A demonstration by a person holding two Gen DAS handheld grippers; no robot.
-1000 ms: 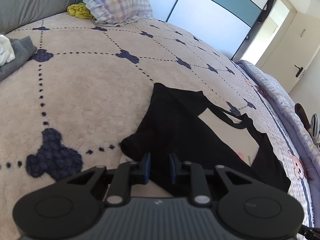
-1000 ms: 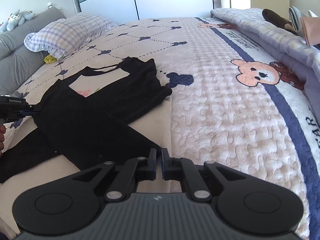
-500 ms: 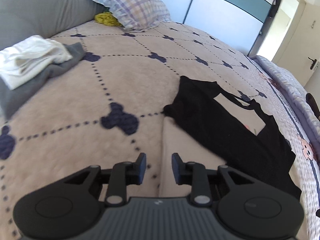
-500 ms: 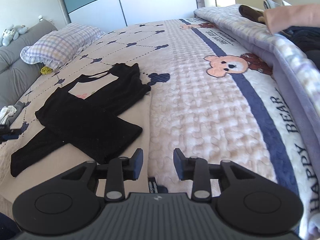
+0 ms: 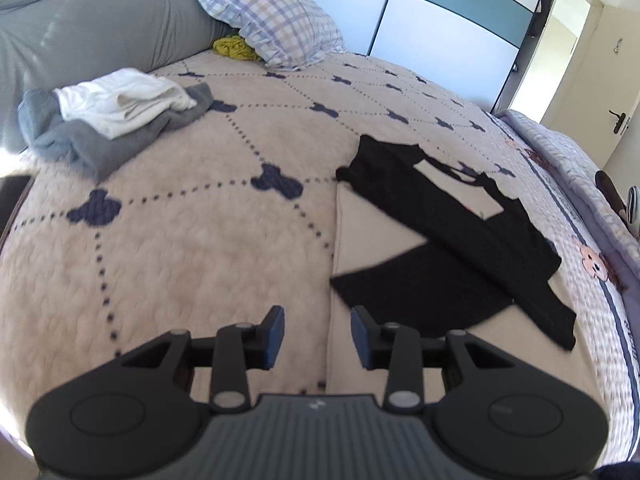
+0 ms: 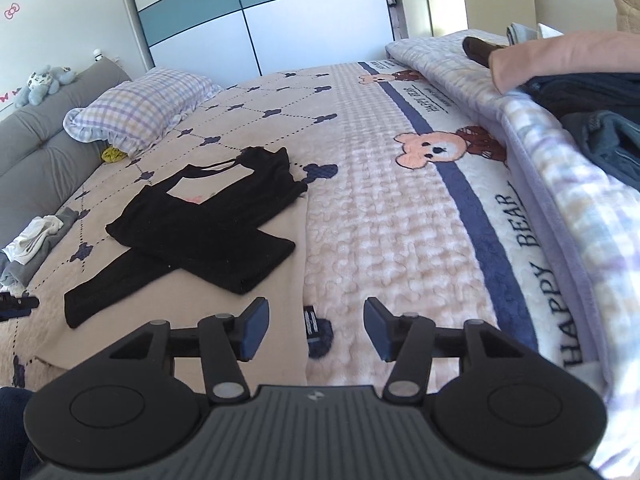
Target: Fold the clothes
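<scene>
A black long-sleeved garment (image 5: 452,240) lies flat on the bed with both sleeves folded across each other over its body; it also shows in the right wrist view (image 6: 200,232). My left gripper (image 5: 317,334) is open and empty, held above the bed near the garment's lower left edge. My right gripper (image 6: 316,330) is open and empty, held above the bed to the right of the garment. Neither touches the cloth.
A pile of folded white and grey clothes (image 5: 116,120) lies near the grey headboard (image 5: 80,28). A checked pillow (image 5: 272,20) and a yellow item (image 5: 234,48) lie at the head. A rolled quilt (image 6: 560,184) with dark and pink clothes (image 6: 580,92) runs along the right.
Both grippers have opened, let go of the garment's sleeves and drawn back and up from it. The sleeves now lie crossed on the garment.
</scene>
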